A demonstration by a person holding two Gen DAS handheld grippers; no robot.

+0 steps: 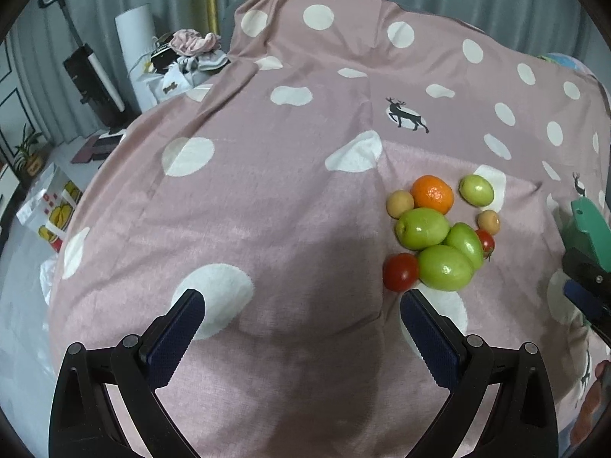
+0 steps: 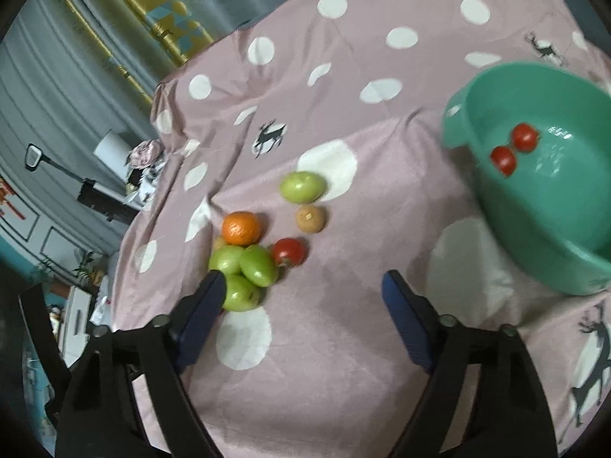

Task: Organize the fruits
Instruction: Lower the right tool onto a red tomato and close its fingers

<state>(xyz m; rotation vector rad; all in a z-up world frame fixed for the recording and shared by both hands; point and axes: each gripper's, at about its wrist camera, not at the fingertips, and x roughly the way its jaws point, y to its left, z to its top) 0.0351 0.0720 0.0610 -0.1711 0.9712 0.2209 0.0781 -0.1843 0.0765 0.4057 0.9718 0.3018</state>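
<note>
You have one orange (image 2: 241,228) at the upper left of the fruit cluster, left of frame centre in the right wrist view. Three green fruits (image 2: 259,265) sit bunched and touching just below it; a fourth green fruit (image 2: 303,187) lies apart, higher up. One tan fruit (image 2: 311,218) rests below that one; a second tan fruit (image 1: 400,204) touches the orange. You have two loose red tomatoes (image 1: 400,271) on the cloth, and two more tomatoes (image 2: 503,160) inside the teal bowl (image 2: 542,229) at the right edge.
</note>
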